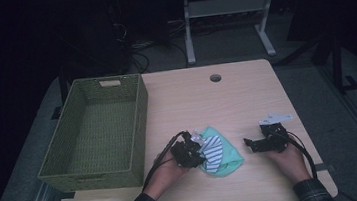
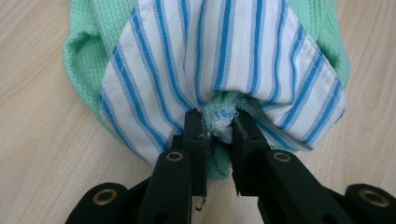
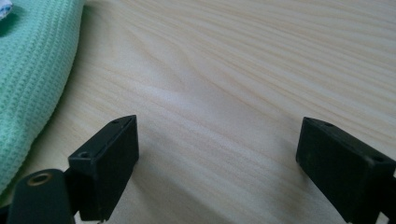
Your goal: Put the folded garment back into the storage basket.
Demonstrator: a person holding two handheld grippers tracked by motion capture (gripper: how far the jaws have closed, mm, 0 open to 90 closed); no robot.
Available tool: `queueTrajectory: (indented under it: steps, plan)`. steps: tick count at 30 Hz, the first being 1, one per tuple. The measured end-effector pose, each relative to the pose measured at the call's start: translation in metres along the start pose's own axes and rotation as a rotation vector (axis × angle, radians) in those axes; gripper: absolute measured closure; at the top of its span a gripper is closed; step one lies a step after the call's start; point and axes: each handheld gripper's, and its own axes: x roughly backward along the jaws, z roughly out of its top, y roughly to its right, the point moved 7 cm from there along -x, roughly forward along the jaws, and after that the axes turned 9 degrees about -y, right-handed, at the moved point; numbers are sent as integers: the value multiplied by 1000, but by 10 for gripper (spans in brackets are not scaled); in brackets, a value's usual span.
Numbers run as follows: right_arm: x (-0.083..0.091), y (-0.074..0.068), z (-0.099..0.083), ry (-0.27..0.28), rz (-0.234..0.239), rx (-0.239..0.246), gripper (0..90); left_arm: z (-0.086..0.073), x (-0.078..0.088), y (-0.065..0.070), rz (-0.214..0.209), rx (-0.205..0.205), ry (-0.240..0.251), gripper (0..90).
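Observation:
A bundle of cloth lies on the wooden table near its front edge: a mint-green waffle cloth (image 1: 228, 159) with a white, blue-striped cloth (image 1: 214, 150) on top. In the left gripper view the striped cloth (image 2: 224, 60) covers the green one (image 2: 93, 28). My left gripper (image 2: 219, 123) is shut on a bunched fold at the bundle's near edge, and it sits at the bundle's left side (image 1: 198, 153). My right gripper (image 1: 248, 143) rests to the right of the bundle, apart from it. Its jaws stand wide open (image 3: 217, 140) over bare wood, with the green cloth (image 3: 32, 70) off to their left.
A green woven basket (image 1: 142, 129) with nothing in it stands along the table's left side. A round cable hole (image 1: 215, 78) sits near the far edge of the table (image 1: 246, 98). Beyond the table are dark floor and the legs of a white frame (image 1: 188, 34).

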Motion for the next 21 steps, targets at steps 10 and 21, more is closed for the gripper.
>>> queueTrajectory:
  steps: [10,21]
  plan:
    - [0,0,0,-3,2,-6,125,3,21,2,-35,12,42,777]
    - [0,0,0,-1,1,-7,123,8,49,-2,-61,34,91,777]
